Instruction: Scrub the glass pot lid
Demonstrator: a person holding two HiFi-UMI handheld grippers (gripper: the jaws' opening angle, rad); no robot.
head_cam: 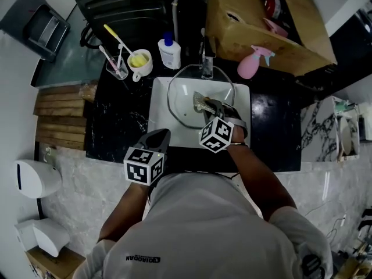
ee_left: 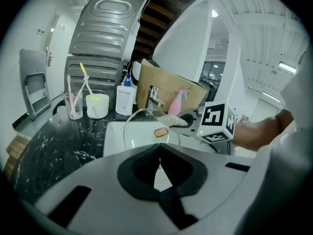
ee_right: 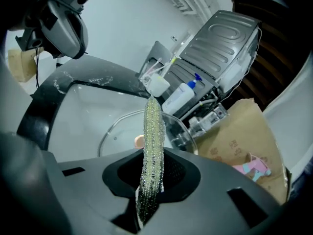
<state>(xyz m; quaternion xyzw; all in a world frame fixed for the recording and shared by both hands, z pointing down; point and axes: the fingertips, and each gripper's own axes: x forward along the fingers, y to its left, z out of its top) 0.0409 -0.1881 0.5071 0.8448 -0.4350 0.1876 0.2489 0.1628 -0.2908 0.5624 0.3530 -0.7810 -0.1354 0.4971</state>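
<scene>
Lid [head_cam: 181,95] in sink [head_cam: 158,116], just ahead of right claw [head_cam: 214,108] clamping scrubber [head_cam: 201,102].

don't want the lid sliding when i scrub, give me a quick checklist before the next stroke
1. Grip: scrub cloth held in the right tool: ok, jaws shut on it.
2. Place: glass lid inside the sink: ok.
3. Contact: cloth touching the lid: cannot tell from these views.
4. Support: left tool steadying the lid: not ok; it is shut, empty and apart from the lid.
5. Water: running from the tap: cannot tell.
</scene>
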